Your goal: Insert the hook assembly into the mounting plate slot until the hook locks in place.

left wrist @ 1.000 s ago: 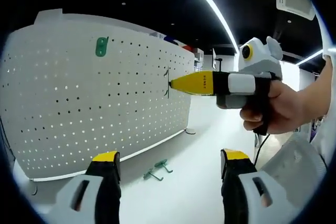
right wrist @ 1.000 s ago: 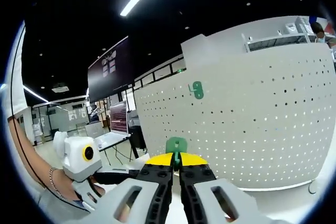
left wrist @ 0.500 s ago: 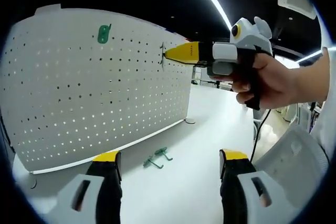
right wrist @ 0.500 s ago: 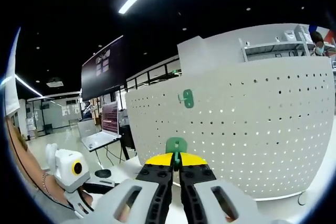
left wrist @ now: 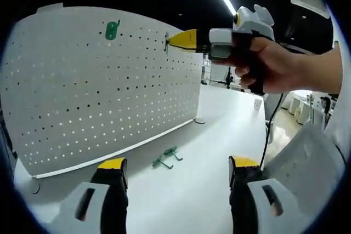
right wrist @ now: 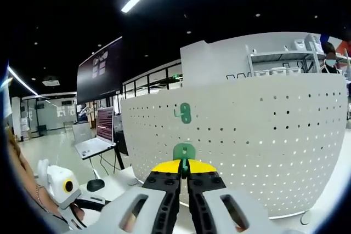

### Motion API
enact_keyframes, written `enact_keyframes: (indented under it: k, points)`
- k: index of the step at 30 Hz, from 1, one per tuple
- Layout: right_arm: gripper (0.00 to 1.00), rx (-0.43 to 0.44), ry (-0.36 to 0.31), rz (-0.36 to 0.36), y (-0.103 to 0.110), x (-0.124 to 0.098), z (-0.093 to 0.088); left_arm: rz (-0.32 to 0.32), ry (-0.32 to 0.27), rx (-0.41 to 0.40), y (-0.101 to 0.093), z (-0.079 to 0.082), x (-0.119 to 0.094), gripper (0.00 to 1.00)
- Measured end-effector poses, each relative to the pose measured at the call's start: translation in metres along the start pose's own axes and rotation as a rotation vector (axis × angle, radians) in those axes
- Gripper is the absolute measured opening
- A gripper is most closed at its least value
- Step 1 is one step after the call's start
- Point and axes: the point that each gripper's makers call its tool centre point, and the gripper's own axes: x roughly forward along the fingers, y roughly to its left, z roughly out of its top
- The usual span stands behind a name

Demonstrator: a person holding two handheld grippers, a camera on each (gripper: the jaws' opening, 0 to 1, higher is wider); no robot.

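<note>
The right gripper [right wrist: 184, 169], pinching the hook [right wrist: 184, 152], has risen toward the pegboard's [left wrist: 82, 91] upper holes, while the left gripper [left wrist: 175, 171] stays spread.

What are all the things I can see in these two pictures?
Pegboard: one, white with rows of holes, standing upright on the table.
Mounted hook: one, green, already hanging near the top of the pegboard.
Held hook: one, green, pinched in the right tool close to the pegboard.
Loose hooks: a small green cluster lying on the table in front of the pegboard; the exact number is hard to tell.
Table: one, white.
Laptop: one, open, in the background.
Right tool: yellow tips, shut on the held hook.
Left tool: yellow tips, open, holding nothing.
Hand: one, gripping the right tool.
</note>
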Motion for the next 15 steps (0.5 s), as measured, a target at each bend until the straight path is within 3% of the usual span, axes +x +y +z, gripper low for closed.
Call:
enact_keyframes:
  k: [15]
  points:
    - [0.01,-0.056,0.001,-0.058,-0.014,0.019,0.018,0.009,0.003,-0.012,0.005,-0.010,-0.005,0.76]
